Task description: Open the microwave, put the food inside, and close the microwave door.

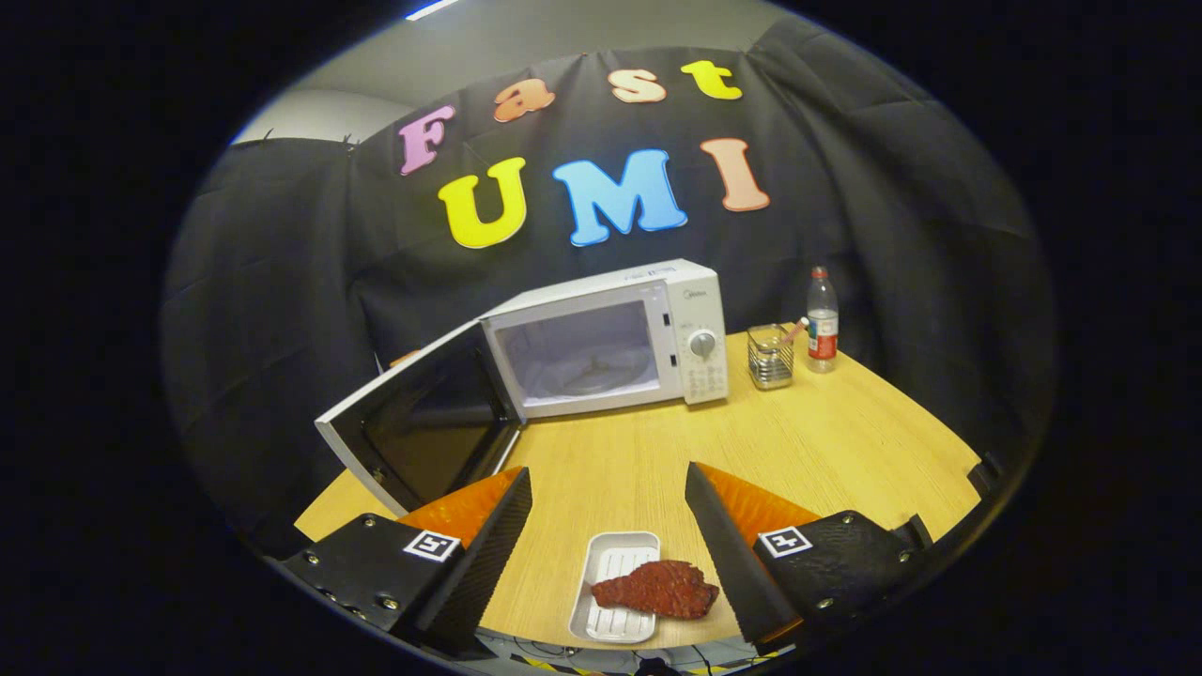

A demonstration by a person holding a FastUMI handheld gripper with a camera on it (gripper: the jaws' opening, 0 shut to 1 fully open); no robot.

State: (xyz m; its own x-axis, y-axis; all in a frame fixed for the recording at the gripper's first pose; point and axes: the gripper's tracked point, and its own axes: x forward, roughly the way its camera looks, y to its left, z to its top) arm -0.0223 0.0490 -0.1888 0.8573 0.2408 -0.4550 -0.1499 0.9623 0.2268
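On the wooden table (657, 451) a white microwave (610, 338) is standing at about 12 o'clock from the jaws, its door (423, 427) swinging wide open toward 10 o'clock and its cavity showing a glass turntable. Just to the microwave's right, at 1 o'clock, a metal mesh holder (771, 357) is sitting with a clear bottle (823, 319) just beside it. Nothing is lying on the bare table between the jaws and the open cavity. The gripper (608, 535) is hovering above the table's near edge, looking down and forward. Its jaws are standing wide apart, released, gripping nothing. Between them, at 6 o'clock, the reddish-brown food (657, 589) is resting across a white ridged tray (615, 587), overhanging its right rim, apart from both fingers.
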